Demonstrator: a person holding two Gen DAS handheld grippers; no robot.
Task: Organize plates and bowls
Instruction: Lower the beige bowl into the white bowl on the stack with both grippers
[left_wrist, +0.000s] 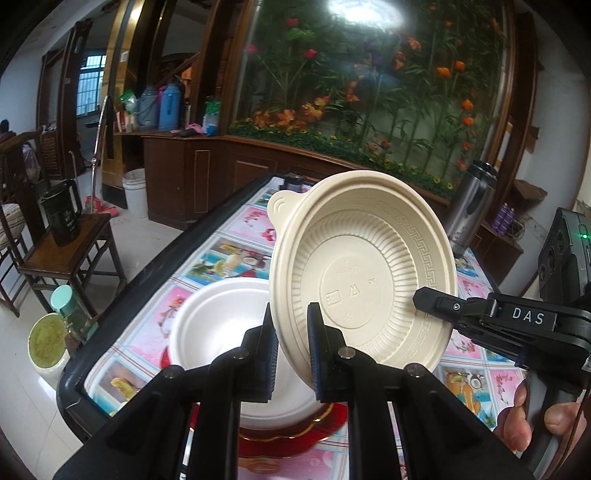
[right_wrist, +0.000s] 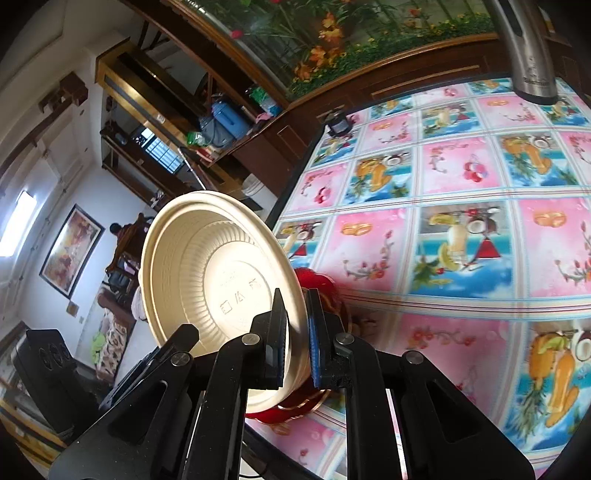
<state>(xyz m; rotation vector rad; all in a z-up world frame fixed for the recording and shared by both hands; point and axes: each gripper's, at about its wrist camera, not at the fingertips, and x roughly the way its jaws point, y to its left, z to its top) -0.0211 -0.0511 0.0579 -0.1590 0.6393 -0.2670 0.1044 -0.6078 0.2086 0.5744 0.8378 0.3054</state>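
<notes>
A cream plastic bowl (left_wrist: 362, 273) hangs tilted above the table with its ribbed inside facing the camera. My left gripper (left_wrist: 291, 309) is shut on its lower left rim. My right gripper (left_wrist: 419, 295), marked DAS and held in a hand, pinches the bowl's right rim. In the right wrist view the right gripper (right_wrist: 295, 297) is clamped on the cream bowl (right_wrist: 207, 266), and the left gripper (right_wrist: 173, 343) shows as a black shape at lower left. Below the held bowl a white bowl (left_wrist: 218, 317) rests on a red plate (left_wrist: 295, 439). The red plate (right_wrist: 321, 284) peeks out behind the bowl.
A fruit-patterned tablecloth covers the black-rimmed table (left_wrist: 147, 266). A steel flask (left_wrist: 469, 210) stands at the far right of the table (right_wrist: 528, 55). A small dark object (right_wrist: 338, 123) sits at the far edge. Left of the table stand a wooden chair with a black kettle (left_wrist: 62, 218) and green-lidded jars (left_wrist: 48, 339).
</notes>
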